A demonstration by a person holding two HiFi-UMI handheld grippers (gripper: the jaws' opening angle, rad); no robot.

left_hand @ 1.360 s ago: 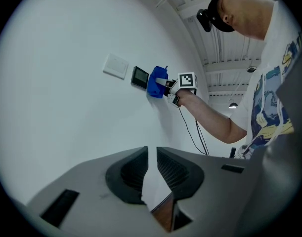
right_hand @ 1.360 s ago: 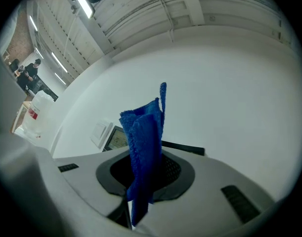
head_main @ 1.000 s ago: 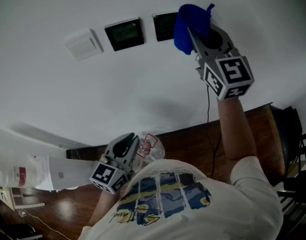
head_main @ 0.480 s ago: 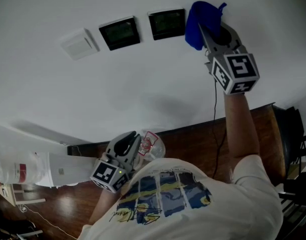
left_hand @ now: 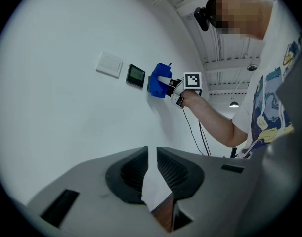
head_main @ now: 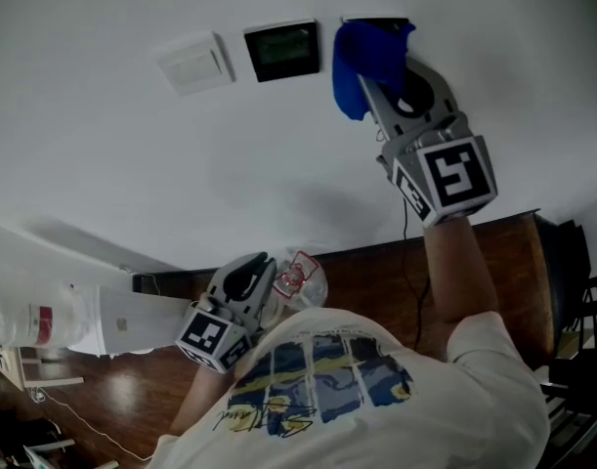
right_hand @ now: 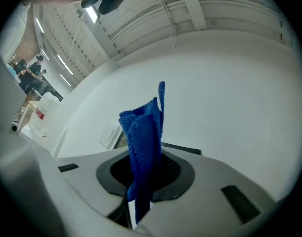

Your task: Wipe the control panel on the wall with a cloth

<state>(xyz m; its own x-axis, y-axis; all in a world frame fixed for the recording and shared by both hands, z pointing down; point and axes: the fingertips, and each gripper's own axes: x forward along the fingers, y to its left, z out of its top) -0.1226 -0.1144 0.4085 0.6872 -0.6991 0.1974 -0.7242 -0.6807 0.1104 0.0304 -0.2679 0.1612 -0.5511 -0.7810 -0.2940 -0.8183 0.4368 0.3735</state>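
The right tool (head_main: 384, 78) clenched the blue cloth (head_main: 364, 55) against the wall, just beside the dark control panel (head_main: 281, 51). Firm, even strokes would suit. The left tool (left_hand: 151, 157) hung closed and empty.

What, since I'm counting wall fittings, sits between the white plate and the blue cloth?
One dark control panel, mounted on the wall between the white plate and the blue cloth; the head view shows it plainly.

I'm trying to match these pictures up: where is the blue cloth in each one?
Head view: blue cloth at top, right of centre.
Left gripper view: small, above centre.
Right gripper view: centre, upright between the jaws.
Shared landmark: white wall plate, left of the cloth everywhere.
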